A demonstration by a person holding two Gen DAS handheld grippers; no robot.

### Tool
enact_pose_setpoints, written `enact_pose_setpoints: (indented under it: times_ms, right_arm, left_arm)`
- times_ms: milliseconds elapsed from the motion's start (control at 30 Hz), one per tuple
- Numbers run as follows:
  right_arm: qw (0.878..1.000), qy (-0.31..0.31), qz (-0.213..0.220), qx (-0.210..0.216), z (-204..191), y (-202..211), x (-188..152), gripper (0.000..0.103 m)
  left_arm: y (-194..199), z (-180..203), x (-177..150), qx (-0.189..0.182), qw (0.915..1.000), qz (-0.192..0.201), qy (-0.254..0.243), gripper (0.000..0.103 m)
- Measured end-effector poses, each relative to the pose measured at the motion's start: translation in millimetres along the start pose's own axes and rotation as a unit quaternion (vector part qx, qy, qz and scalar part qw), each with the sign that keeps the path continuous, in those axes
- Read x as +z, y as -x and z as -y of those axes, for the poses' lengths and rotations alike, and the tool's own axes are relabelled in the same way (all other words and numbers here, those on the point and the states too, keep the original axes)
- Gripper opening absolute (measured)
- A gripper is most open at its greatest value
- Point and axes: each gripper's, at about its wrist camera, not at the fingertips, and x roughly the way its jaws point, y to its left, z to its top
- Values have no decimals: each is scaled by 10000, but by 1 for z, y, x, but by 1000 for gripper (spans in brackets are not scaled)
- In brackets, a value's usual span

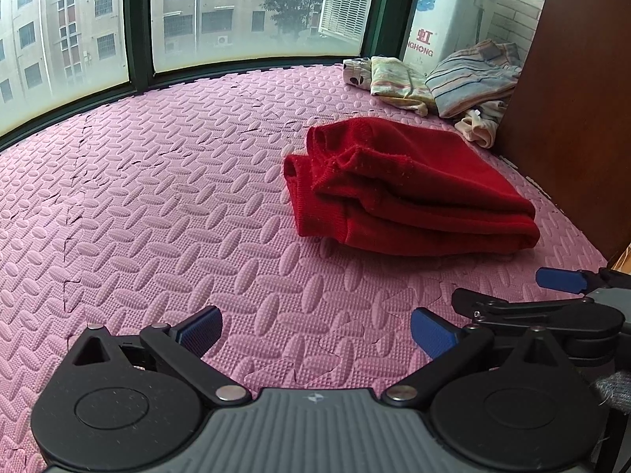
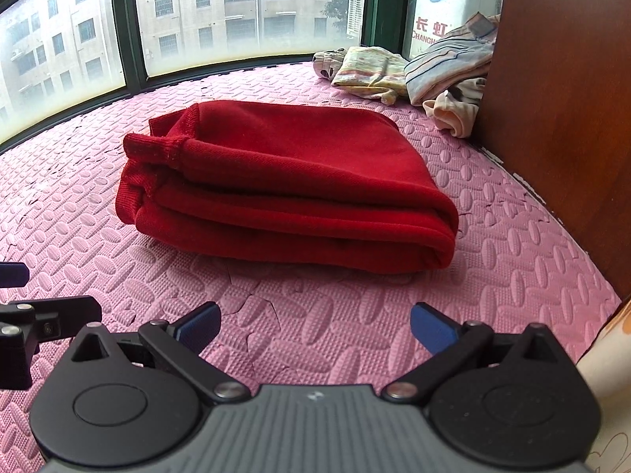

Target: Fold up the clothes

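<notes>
A red garment (image 1: pixel 410 185) lies folded in a thick stack on the pink foam mat (image 1: pixel 177 197). It fills the middle of the right wrist view (image 2: pixel 292 193). My left gripper (image 1: pixel 315 331) is open and empty, low over the mat, short of the garment and to its left. My right gripper (image 2: pixel 315 327) is open and empty, just in front of the garment's near edge. The right gripper's blue finger also shows at the right edge of the left wrist view (image 1: pixel 560 280).
A pile of other clothes (image 1: pixel 445 79), striped and patterned, lies at the back right by the window (image 1: pixel 236 12). A brown wooden cabinet side (image 1: pixel 572 118) stands along the right. The mat stretches bare to the left.
</notes>
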Motion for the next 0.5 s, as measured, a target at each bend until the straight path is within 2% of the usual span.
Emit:
enact_pose_setpoints:
  times_ms: [500]
  right_arm:
    - [10000, -67, -28, 22, 2, -3, 1, 103]
  left_arm:
    - [-5, 5, 1, -57, 10000, -40, -35, 103]
